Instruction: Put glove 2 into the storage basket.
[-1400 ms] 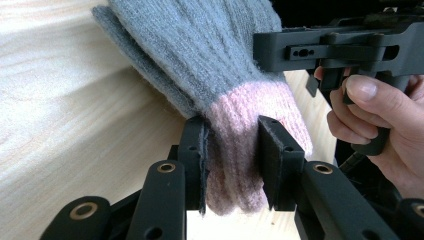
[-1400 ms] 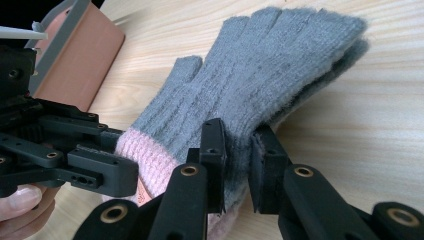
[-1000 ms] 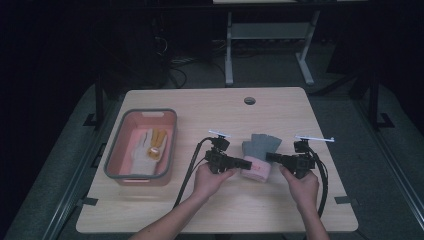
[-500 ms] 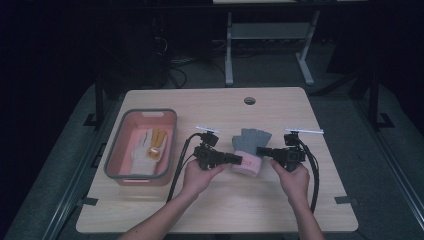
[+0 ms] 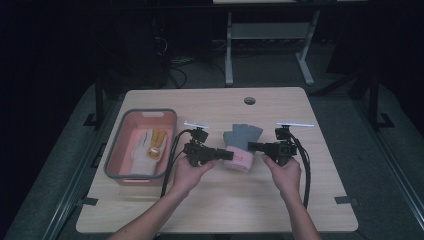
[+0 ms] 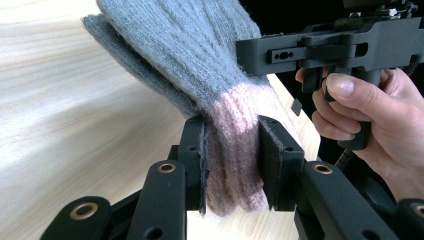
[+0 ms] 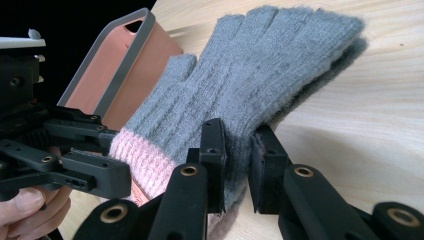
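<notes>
- Your left gripper is clamped on the pink cuff of the grey gloves.
- Your right gripper pinches the grey part of the same gloves.
- The gloves hang between both grippers above the middle of the table, just right of the pink bin.
</notes>
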`<action>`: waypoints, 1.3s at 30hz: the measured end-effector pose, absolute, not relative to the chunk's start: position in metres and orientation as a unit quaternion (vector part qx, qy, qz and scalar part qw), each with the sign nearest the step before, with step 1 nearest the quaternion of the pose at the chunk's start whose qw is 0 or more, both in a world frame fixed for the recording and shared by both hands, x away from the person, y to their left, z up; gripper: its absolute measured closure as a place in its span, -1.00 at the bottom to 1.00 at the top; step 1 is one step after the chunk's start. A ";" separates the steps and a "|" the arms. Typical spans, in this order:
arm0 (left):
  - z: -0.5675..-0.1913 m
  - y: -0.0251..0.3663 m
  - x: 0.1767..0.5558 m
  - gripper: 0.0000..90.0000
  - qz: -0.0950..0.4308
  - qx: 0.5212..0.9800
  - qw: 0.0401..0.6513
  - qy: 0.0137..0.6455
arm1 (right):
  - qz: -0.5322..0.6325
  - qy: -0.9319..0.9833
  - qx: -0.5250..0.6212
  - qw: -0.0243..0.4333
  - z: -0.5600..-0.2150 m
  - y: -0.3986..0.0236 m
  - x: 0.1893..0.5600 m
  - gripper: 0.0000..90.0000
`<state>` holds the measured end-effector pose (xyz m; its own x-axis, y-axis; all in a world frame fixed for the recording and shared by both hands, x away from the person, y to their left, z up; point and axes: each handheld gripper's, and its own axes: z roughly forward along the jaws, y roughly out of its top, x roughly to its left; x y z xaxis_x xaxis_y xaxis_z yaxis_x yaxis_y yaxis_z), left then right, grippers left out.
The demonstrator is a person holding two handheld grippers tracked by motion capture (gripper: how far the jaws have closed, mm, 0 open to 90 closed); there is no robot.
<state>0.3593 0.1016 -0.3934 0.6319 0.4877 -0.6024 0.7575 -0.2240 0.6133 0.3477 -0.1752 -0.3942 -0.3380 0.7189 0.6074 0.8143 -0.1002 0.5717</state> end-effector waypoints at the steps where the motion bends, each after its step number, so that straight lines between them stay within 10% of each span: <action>1: -0.392 0.103 0.359 0.49 -0.142 0.767 0.475 0.407 | -0.471 -0.670 -0.572 0.050 -0.393 -0.174 0.348 0.75; 39: -0.362 0.162 0.358 0.49 -0.116 0.756 0.493 0.415 | -0.474 -0.704 -0.526 0.052 -0.354 -0.117 0.367 0.74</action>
